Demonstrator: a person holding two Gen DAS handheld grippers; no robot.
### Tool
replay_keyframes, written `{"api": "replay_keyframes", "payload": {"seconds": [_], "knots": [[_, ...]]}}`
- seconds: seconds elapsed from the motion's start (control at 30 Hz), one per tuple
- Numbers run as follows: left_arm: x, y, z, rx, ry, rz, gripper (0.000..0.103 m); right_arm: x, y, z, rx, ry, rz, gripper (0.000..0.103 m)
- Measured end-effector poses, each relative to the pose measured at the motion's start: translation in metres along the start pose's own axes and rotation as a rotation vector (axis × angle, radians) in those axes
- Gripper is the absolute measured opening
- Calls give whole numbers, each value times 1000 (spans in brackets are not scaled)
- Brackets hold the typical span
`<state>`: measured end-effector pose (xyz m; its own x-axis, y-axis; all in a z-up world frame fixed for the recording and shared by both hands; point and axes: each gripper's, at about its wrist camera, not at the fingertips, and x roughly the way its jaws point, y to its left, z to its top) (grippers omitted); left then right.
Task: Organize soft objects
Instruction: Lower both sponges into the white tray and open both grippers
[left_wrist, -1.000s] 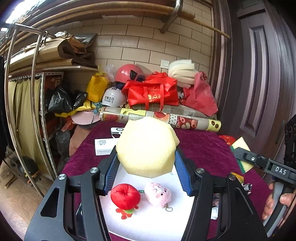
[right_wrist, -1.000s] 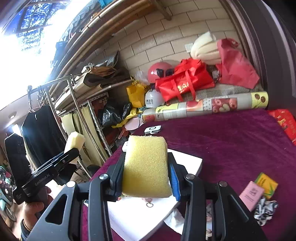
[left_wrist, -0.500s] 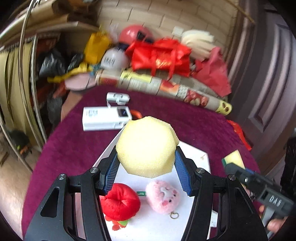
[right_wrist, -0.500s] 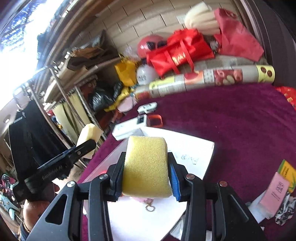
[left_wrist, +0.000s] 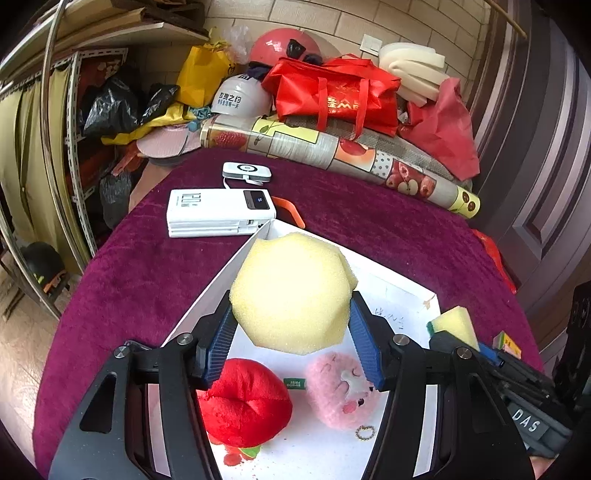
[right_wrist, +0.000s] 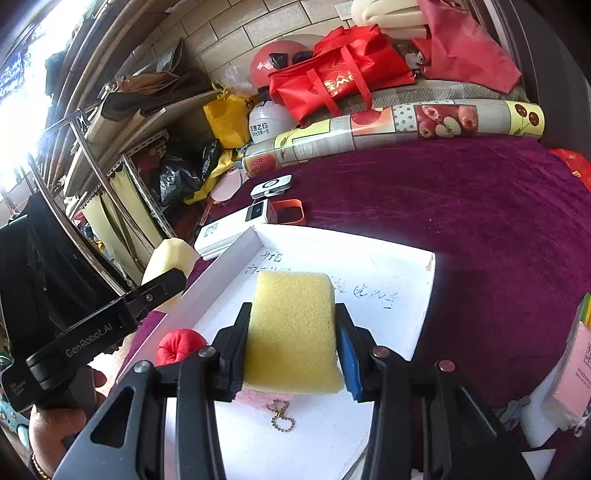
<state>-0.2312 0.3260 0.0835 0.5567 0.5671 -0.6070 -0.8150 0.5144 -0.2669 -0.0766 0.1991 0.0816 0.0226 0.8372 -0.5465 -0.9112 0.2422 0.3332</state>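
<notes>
Presently the left tool (left_wrist: 291, 325) is clenched on a pale yellow rounded sponge (left_wrist: 291, 295) at the centre of its frame, held above a white tray (left_wrist: 402, 291) whose floor carries a red plush (left_wrist: 247, 406) and a pink plush (left_wrist: 341, 387) low in the frame; the right tool (right_wrist: 291, 343) grips a yellow rectangular sponge (right_wrist: 293, 328) over the same tray, which sits on the purple-covered worktop (right_wrist: 461, 206). Beyond the tray's far corner, towards the upper left, lies a white power bank (left_wrist: 218, 214).
</notes>
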Motion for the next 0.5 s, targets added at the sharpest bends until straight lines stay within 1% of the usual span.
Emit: {"api": "replay_keyframes", "payload": {"seconds": [0.07, 0.1, 0.13, 0.17, 0.2, 0.23, 0.27, 0.4, 0.5], "knots": [[-2, 2, 0, -13, -11, 2, 64, 1, 1, -1, -6, -2, -3, 44], [-3, 1, 0, -11, -21, 13, 71, 0, 1, -1, -4, -8, -3, 47], [-5, 1, 1, -3, -36, 33, 86, 0, 0, -1, -1, -13, 1, 58], [-10, 0, 1, 5, -64, 60, 94, -2, -1, -1, 5, -24, 3, 80], [-15, 0, 0, 12, -95, 86, 103, -3, -1, -1, 8, -29, 1, 89], [-18, 1, 0, 13, -113, 95, 103, -4, -1, -1, 7, -34, 1, 99], [-22, 3, 1, 6, -133, 99, 103, -5, -1, -1, 3, -38, 1, 103], [-37, 10, 0, -36, -183, 108, 103, -13, 3, -3, -26, -77, -21, 103], [-47, 9, -4, -45, -209, 108, 103, -20, 5, -4, -36, -98, -41, 103]]}}
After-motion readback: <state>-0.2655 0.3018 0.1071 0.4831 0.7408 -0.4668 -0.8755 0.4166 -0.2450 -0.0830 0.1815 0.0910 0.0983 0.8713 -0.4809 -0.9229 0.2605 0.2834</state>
